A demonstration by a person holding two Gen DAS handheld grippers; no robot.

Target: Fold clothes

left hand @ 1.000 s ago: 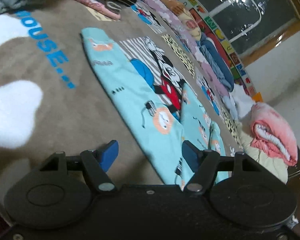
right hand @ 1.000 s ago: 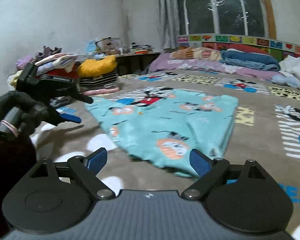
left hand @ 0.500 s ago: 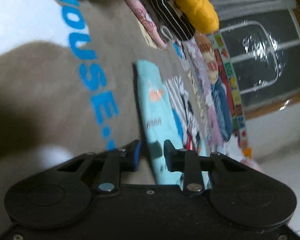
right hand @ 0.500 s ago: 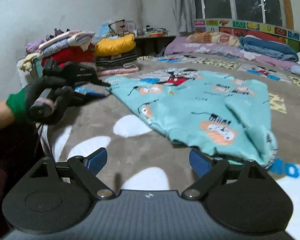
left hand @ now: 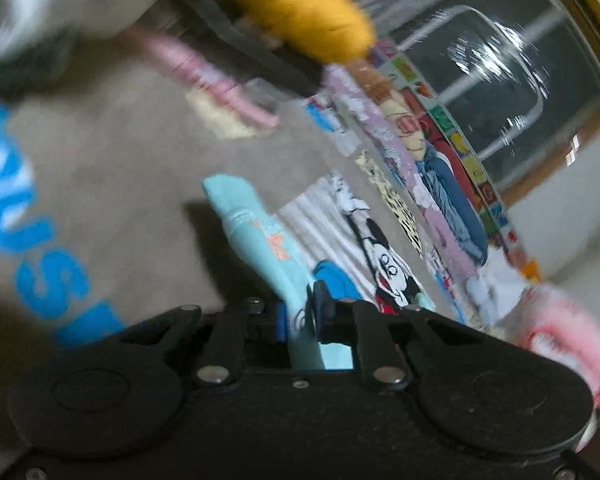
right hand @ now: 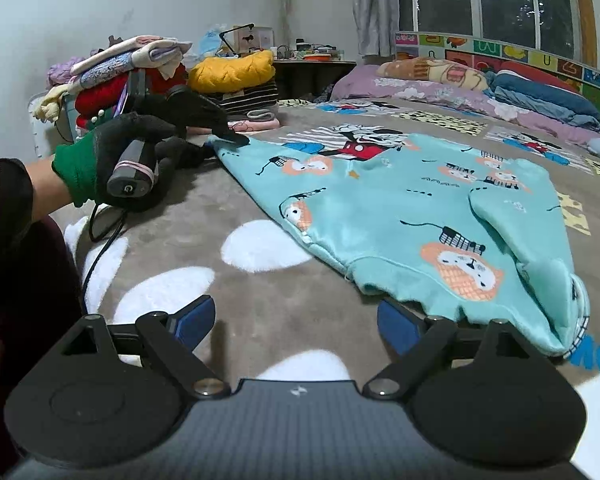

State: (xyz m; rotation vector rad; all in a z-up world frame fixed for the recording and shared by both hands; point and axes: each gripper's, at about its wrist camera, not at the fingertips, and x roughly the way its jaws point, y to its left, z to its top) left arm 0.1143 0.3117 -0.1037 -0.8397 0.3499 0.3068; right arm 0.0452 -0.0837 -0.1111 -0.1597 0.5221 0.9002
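A light teal garment with lion prints (right hand: 400, 216) lies spread on a grey-brown Mickey Mouse blanket (right hand: 228, 208). My left gripper (left hand: 298, 316) is shut on the garment's far left corner (left hand: 256, 228); in the right wrist view it shows as a black tool in a gloved hand (right hand: 220, 130) at that corner. My right gripper (right hand: 296, 320) is open and empty, low over the blanket, with its right finger (right hand: 398, 326) close to the garment's near hem.
Stacks of folded clothes stand at the far left: a red and white pile (right hand: 112, 80) and a yellow top on striped ones (right hand: 236, 76). Pillows and rolled bedding (right hand: 500, 88) line the far edge under a window. A black cable (right hand: 100, 236) trails from the left hand.
My left gripper moved in to the garment's corner and closed on it. My right gripper came lower and nearer to the near hem and stayed open.
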